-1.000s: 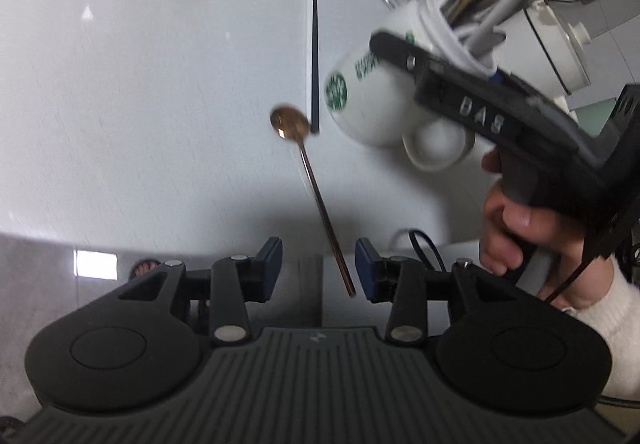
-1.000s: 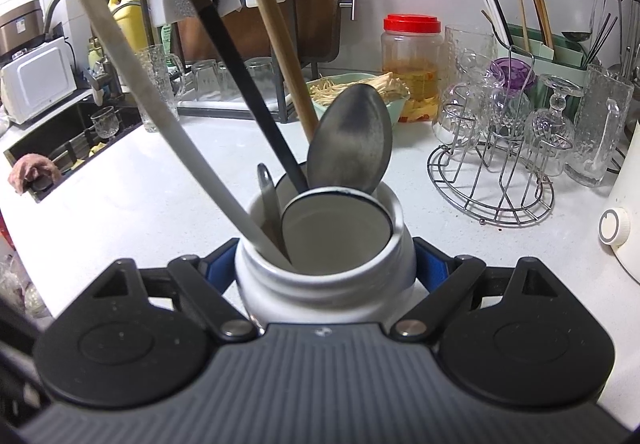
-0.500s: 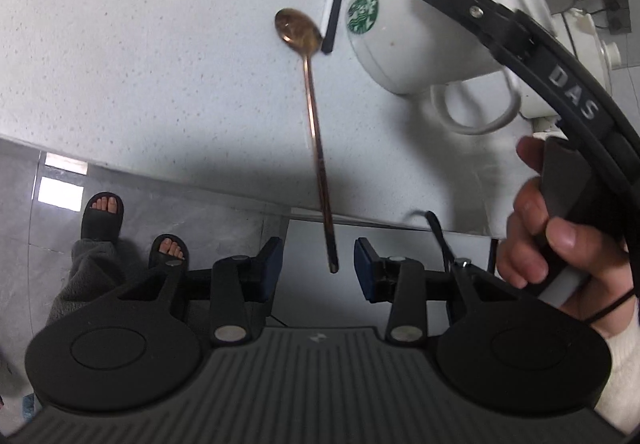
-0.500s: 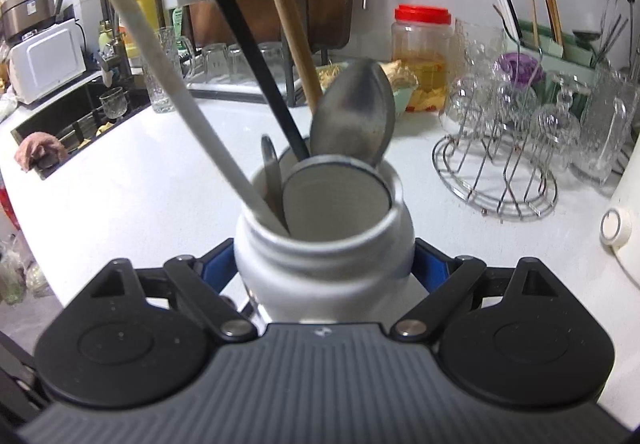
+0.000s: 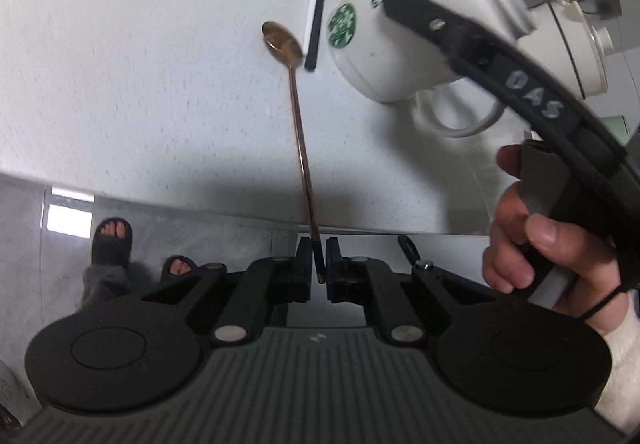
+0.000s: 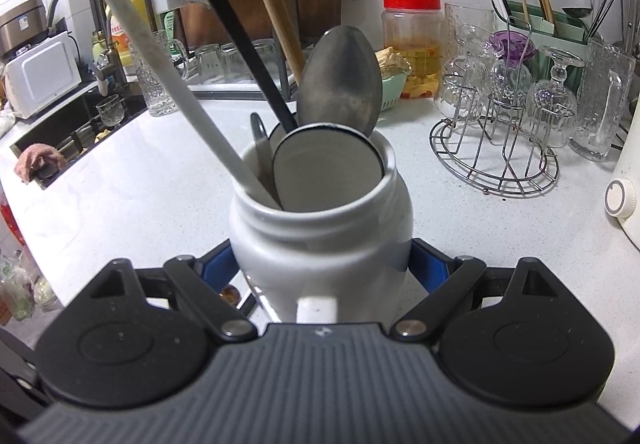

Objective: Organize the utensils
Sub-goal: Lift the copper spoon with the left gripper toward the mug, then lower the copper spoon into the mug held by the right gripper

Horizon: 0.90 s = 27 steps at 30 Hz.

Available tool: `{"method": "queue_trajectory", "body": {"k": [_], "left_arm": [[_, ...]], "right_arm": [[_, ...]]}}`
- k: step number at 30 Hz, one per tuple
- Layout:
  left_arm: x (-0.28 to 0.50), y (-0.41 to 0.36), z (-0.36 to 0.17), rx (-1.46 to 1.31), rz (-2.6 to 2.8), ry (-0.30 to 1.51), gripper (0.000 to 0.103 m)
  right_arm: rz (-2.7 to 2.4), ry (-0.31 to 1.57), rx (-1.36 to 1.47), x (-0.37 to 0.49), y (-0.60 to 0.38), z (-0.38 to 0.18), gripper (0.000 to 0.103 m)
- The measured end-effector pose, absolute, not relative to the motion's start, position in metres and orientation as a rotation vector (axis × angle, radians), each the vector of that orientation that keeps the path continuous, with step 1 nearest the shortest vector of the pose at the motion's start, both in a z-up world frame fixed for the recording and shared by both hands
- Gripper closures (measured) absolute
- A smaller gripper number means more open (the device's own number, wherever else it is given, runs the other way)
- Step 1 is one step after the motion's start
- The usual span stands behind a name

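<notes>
Left claw (image 5: 316, 264) pinches the copper spoon (image 5: 298, 135) overhanging the counter edge; right claw (image 6: 322, 264) clamps the mug (image 6: 320, 236).

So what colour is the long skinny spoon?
Coppery gold spoon, best in the left wrist view.

The left wrist view looks steeply down past the counter (image 5: 120, 83) edge to the floor, close behind its own fingers; the right wrist view sits low and near-level, facing the back wall across the counter (image 6: 160, 171), very close to the mug (image 6: 320, 228); both share that mug (image 5: 400, 43) (seen from the side on the left) and, probably, the same blurred rack.
</notes>
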<state>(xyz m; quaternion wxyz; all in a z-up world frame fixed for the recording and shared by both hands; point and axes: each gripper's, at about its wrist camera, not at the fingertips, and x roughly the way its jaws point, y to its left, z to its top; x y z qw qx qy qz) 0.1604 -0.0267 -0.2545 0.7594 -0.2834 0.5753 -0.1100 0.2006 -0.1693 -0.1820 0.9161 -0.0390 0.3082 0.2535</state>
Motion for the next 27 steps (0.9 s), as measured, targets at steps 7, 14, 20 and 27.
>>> {"method": "queue_trajectory", "body": {"k": [7,14,20,27], "left_arm": [[0.159,-0.008,-0.218,-0.571,-0.237,1.232,0.099],[0.157,0.017,-0.171,-0.55,-0.252,1.218,0.099],[0.162,0.033,-0.138,-0.518,-0.263,1.223,0.101],[0.172,0.033,-0.129,-0.46,-0.253,1.247,0.101]], "right_arm": [[0.504,0.637,-0.066,0.201,-0.167,-0.184,0.012],[0.509,0.631,-0.068,0.201,-0.167,-0.184,0.011],[0.504,0.623,-0.061,0.2,-0.167,-0.185,0.011],[0.487,0.616,-0.054,0.198,-0.166,-0.186,0.011]]}}
